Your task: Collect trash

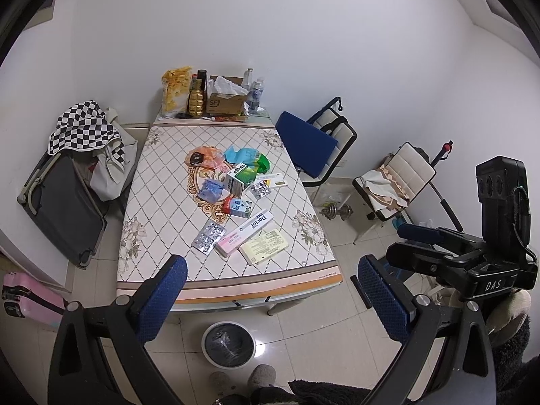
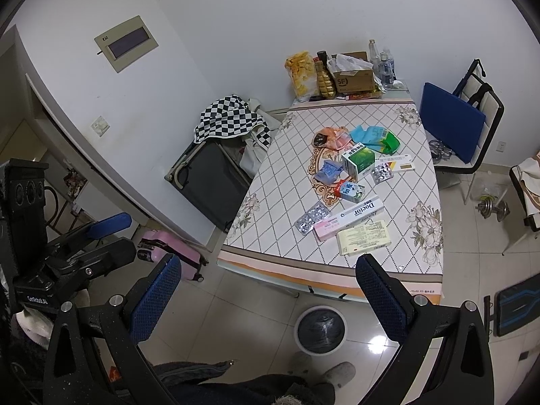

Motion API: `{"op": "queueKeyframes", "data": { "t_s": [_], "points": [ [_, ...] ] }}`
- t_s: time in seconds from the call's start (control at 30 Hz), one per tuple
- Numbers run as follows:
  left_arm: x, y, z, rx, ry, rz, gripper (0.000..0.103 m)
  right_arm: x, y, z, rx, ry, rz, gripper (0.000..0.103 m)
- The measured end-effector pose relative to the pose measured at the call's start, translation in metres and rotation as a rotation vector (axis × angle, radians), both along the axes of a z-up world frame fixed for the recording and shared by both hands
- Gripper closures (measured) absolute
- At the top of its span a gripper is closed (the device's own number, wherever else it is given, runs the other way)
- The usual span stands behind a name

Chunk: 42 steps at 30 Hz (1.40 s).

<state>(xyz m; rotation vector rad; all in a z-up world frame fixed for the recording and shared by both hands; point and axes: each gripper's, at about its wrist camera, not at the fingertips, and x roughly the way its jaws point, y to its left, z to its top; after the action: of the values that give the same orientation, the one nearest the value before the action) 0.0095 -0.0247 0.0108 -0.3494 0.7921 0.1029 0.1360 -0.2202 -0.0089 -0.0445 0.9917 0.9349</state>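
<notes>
Both tools raised, nothing picked up yet.

Nearest, the left tool (image 1: pixel 271 298) and right tool (image 2: pixel 268 297) hang with fingers wide apart and empty, above the floor bin (image 1: pixel 228 344) at the surface's (image 1: pixel 162 263) near edge. Farther on, the trash lies mid-surface: yellow box (image 1: pixel 264 246), pink box (image 1: pixel 244 233), blister pack (image 1: pixel 208 237), then green box (image 1: pixel 240 179) and wrappers. The flat blister pack may slip from a pinch, or a dropped piece may miss the bin.

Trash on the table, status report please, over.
Left gripper open, empty. Right gripper open, empty. Trash untouched on table; bin below near edge. Nothing in the way.
</notes>
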Motion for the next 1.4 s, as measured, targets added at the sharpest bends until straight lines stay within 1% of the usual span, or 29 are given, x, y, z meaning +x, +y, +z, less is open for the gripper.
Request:
{"op": "queueKeyframes", "data": {
  "t_s": [0.37,0.6,0.67,0.7,0.77,0.8,0.83,0.87,0.9,0.93,0.97,1.0,1.03,1.07,1.1,1.13,1.17,1.2,1.27,1.3,1.37,1.4],
  "points": [
    [0.003,-0.002,-0.002,-0.001,0.004,0.0,0.0,0.001,0.003,-0.002,0.003,0.007,0.0,0.0],
    [0.004,0.009,-0.008,-0.003,0.012,-0.001,0.0,0.005,0.005,-0.004,0.004,0.021,-0.01,0.0],
    [0.005,0.015,-0.012,0.029,0.021,0.028,0.0,0.009,0.007,-0.008,0.005,0.029,-0.031,0.0],
    [0.008,0.019,-0.016,0.064,0.031,0.056,0.0,0.011,0.008,-0.011,0.003,0.036,-0.048,0.0],
    [0.019,0.027,-0.029,0.16,0.06,0.134,0.0,0.02,0.011,-0.02,-0.002,0.061,-0.107,0.0],
    [0.025,0.032,-0.038,0.206,0.076,0.174,0.0,0.026,0.013,-0.029,-0.01,0.087,-0.153,0.0],
    [0.033,0.038,-0.051,0.242,0.099,0.214,0.0,0.033,0.015,-0.042,-0.027,0.115,-0.216,0.0],
    [0.041,0.046,-0.067,0.262,0.125,0.246,0.0,0.042,0.017,-0.056,-0.049,0.14,-0.275,0.0],
    [0.046,0.051,-0.081,0.27,0.142,0.267,0.0,0.05,0.02,-0.07,-0.065,0.164,-0.325,0.0],
    [0.054,0.058,-0.1,0.279,0.17,0.295,0.0,0.06,0.023,-0.092,-0.087,0.198,-0.392,0.0],
    [0.063,0.064,-0.119,0.285,0.204,0.322,0.0,0.068,0.024,-0.107,-0.097,0.224,-0.433,0.0],
    [0.071,0.072,-0.14,0.294,0.243,0.346,0.0,0.082,0.027,-0.137,-0.124,0.27,-0.502,0.0],
    [0.079,0.077,-0.158,0.302,0.282,0.365,0.0,0.091,0.028,-0.155,-0.152,0.289,-0.538,0.0],
    [0.087,0.084,-0.179,0.309,0.32,0.386,0.0,0.107,0.032,-0.187,-0.202,0.328,-0.595,0.0],
    [0.093,0.088,-0.193,0.313,0.348,0.398,0.0,0.121,0.033,-0.208,-0.226,0.351,-0.625,0.0],
    [0.099,0.093,-0.211,0.317,0.385,0.413,0.0,0.137,0.036,-0.236,-0.26,0.391,-0.666,0.0],
    [0.106,0.099,-0.232,0.315,0.421,0.429,0.0,0.146,0.037,-0.253,-0.279,0.41,-0.687,0.0],
    [0.112,0.104,-0.243,0.313,0.444,0.44,0.0,0.164,0.042,-0.282,-0.312,0.448,-0.72,0.0],
    [0.124,0.115,-0.277,0.322,0.517,0.481,0.0,0.191,0.051,-0.325,-0.37,0.479,-0.758,0.0],
    [0.129,0.12,-0.285,0.322,0.541,0.496,0.0,0.201,0.055,-0.343,-0.394,0.496,-0.771,0.0],
    [0.138,0.13,-0.313,0.319,0.611,0.545,0.0,0.227,0.066,-0.385,-0.437,0.533,-0.797,0.0],
    [0.143,0.133,-0.321,0.31,0.636,0.559,0.0,0.234,0.069,-0.399,-0.456,0.543,-0.806,0.001]
  ]
}}
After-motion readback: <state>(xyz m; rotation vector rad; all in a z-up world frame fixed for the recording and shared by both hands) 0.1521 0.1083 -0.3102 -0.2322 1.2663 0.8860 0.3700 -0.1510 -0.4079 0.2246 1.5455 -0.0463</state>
